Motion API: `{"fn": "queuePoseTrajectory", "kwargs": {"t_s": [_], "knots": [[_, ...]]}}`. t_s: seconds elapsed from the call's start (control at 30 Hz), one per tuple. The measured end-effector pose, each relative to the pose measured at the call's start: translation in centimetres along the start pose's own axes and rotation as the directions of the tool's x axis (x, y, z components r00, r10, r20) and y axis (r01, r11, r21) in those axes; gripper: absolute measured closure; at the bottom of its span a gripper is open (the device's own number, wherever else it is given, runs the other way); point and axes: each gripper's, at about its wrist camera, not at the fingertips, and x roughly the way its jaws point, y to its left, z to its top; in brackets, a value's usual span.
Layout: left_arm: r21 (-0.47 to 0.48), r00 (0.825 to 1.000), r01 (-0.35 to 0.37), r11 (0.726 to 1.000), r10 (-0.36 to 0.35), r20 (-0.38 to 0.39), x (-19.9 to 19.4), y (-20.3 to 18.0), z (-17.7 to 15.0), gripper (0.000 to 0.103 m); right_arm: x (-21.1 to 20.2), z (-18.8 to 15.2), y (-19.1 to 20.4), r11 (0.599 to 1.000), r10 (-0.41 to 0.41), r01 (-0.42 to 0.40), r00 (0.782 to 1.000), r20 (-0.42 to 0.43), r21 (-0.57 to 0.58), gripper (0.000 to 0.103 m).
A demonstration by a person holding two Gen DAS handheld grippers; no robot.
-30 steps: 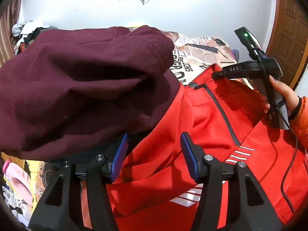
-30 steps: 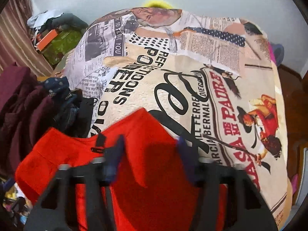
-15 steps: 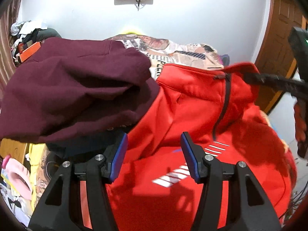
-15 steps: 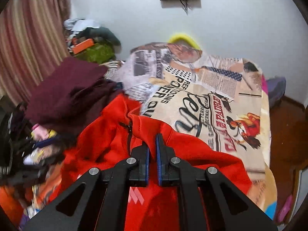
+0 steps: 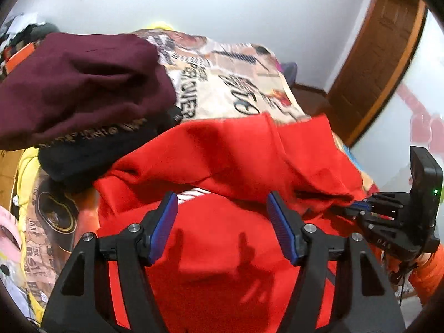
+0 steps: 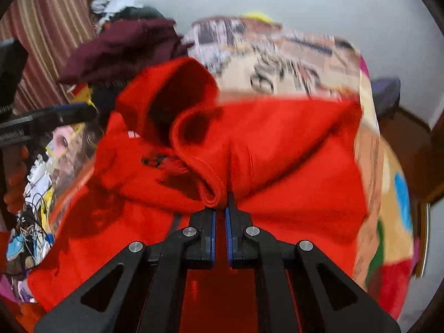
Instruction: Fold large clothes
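A home bedroom: a bed under a newspaper-print cotton bedspread (image 5: pixel 238 83) stands against a plain white wall (image 5: pixel 249 8). Left of the bed hangs a striped brown curtain (image 6: pixel 47 36); right of it stands a brown wooden door (image 5: pixel 380 63).

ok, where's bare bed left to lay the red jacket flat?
Free: printed bedspread beyond the red jacket, out to the wall and right edge. Crowded: the left side, where the maroon garment tops a clothes pile.
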Motion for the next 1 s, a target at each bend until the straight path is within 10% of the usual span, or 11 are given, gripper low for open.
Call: {"fn": "queuePoseTrajectory", "kwargs": {"t_s": [0.33, 0.5, 0.73, 0.9, 1.0], "knots": [[0.091, 0.982, -0.165, 0.982, 0.172, -0.081, 5.7, -1.9, -2.1, 0.038, -1.8, -1.4, -0.9, 0.996, -0.031, 0.029, 0.999, 0.021, 0.089, 0.096], [0.001, 0.975, -0.204, 0.979, 0.203, -0.086, 6.8, 0.3, -2.5, 0.04, -2.5, -1.3, 0.1, 0.998, -0.012, 0.008, 0.999, 0.05, 0.068, 0.04], [-0.043, 0.97, -0.225, 0.973, 0.22, -0.099, 7.6, 2.5, -3.0, 0.086, -0.2, 0.5, 1.9, 0.998, -0.058, 0.058, 0.995, 0.081, 0.001, 0.04], [-0.071, 0.986, -0.163, 0.984, 0.161, -0.036, 4.7, 2.6, -2.0, 0.095, 0.9, 2.0, 0.8, 0.997, -0.039, 0.035, 0.998, 0.057, 0.07, 0.093], [-0.05, 0.992, -0.119, 0.992, 0.121, 0.034, 1.3, 1.7, -1.1, 0.095, -1.3, 2.6, 0.8, 0.997, -0.027, 0.018, 0.993, 0.114, 0.079, 0.095]]}}
